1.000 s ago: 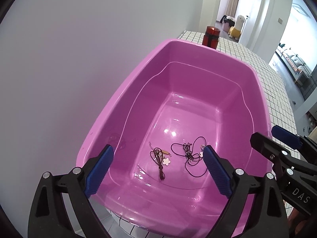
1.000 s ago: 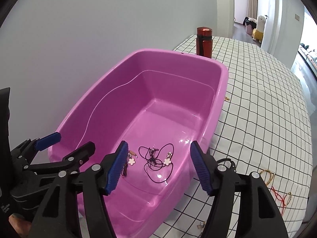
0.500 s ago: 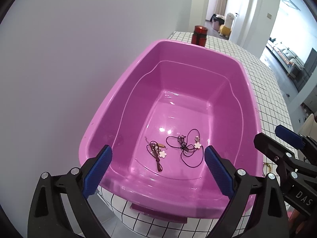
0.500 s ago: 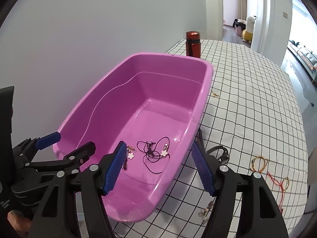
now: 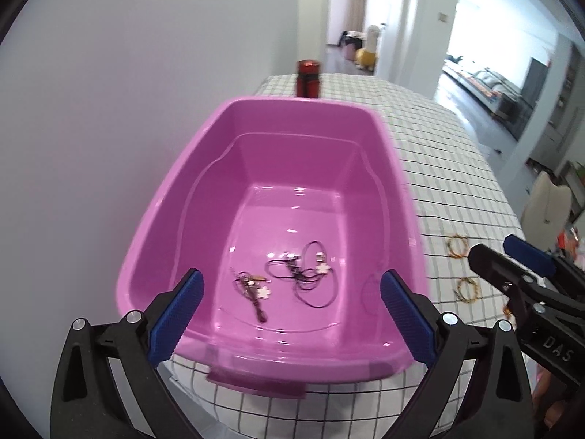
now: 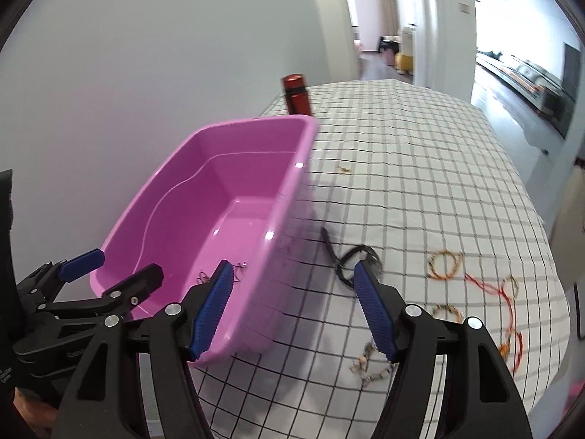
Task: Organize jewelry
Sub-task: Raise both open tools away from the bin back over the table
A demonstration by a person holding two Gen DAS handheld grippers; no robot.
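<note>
Pink tub (image 5: 204, 183) fills the left view, two corded charms (image 5: 292, 278) lying inside; the left gripper (image 5: 290, 314), its jaws just widened, holds nothing.

Right view: the right gripper (image 6: 294, 309) hangs released over a black bracelet (image 6: 351, 259) on the checked cloth (image 6: 420, 168); pinching cloth could drag the other bracelets (image 6: 444, 265).

A plain white wall (image 5: 109, 91) meets a bright hallway (image 6: 387, 29) beyond.

The left wrist camera is looking down over the near end of the shiny pink plastic tub (image 5: 204, 197), close above it. The right wrist camera is looking down from beside it, over the white checked cloth (image 6: 420, 183). Both are seeing the tub and the far red metal bottle (image 5: 308, 78).
</note>
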